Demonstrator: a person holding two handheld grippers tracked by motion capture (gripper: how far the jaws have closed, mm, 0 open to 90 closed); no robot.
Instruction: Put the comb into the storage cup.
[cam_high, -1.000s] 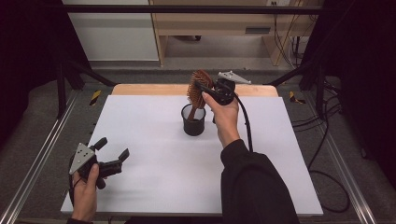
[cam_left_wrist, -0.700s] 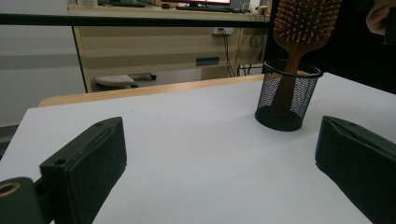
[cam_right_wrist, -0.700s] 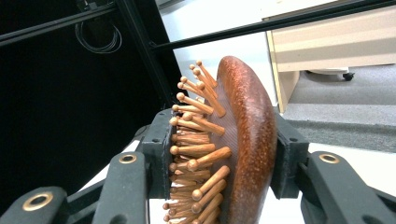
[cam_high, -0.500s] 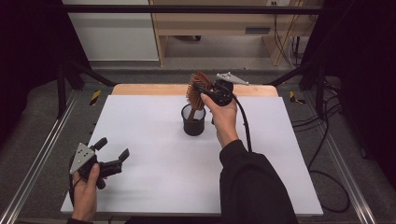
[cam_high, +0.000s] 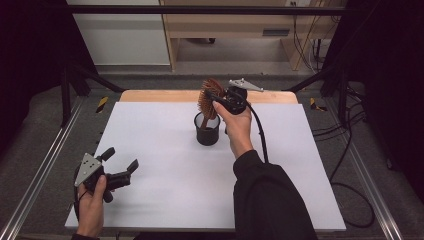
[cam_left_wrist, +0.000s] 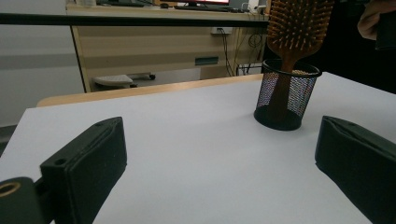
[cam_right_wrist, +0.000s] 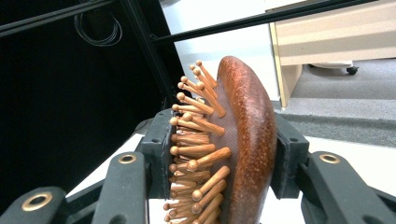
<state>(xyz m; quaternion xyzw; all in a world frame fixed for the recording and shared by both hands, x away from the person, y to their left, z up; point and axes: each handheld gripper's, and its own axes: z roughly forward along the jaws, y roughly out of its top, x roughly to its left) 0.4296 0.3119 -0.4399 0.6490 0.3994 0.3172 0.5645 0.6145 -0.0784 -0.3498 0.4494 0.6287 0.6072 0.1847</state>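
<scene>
Standing handle-down in the black wire-mesh cup (cam_high: 207, 131): brown wooden paddle hairbrush (cam_high: 209, 95), rigid, likely light. Right gripper (cam_high: 216, 98) pinches its head from 3 o'clock, pins yielding; left gripper (cam_high: 121, 166) spread, empty.

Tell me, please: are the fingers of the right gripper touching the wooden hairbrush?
Touching. In the right gripper view, the fingers press on both sides of the hairbrush head, one against the bristles, the other against its back, with no gap.
</scene>
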